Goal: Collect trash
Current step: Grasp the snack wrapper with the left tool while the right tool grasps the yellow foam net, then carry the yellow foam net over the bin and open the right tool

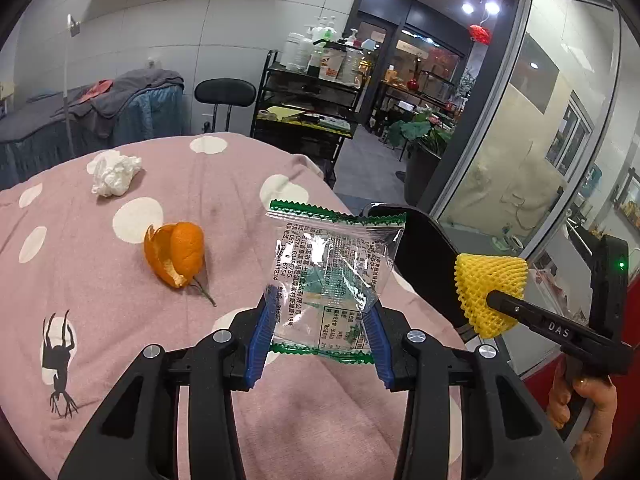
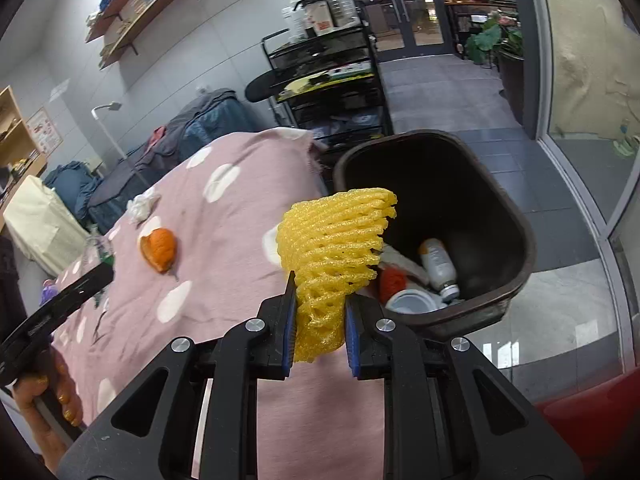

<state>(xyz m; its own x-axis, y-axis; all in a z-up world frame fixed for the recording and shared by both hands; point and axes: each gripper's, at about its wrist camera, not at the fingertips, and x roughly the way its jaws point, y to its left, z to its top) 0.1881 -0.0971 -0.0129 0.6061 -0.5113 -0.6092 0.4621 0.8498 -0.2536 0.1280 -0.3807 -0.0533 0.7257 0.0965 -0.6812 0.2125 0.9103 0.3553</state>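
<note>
My left gripper (image 1: 318, 320) is shut on a clear plastic wrapper (image 1: 328, 268) with green serrated ends, held above the pink spotted cloth (image 1: 120, 320). My right gripper (image 2: 320, 320) is shut on a yellow foam fruit net (image 2: 336, 256), held just left of the dark bin (image 2: 516, 216); the net also shows in the left wrist view (image 1: 486, 288). An orange peel (image 1: 176, 254) and a crumpled white tissue (image 1: 114, 172) lie on the cloth; both also show in the right wrist view, peel (image 2: 159, 249), tissue (image 2: 143, 204).
The bin holds a bottle (image 2: 438, 266), a lid (image 2: 412, 302) and other trash. A black wire trolley (image 1: 308, 108) and a stool (image 1: 225, 94) stand beyond the table. A glass wall (image 1: 540, 140) runs along the right.
</note>
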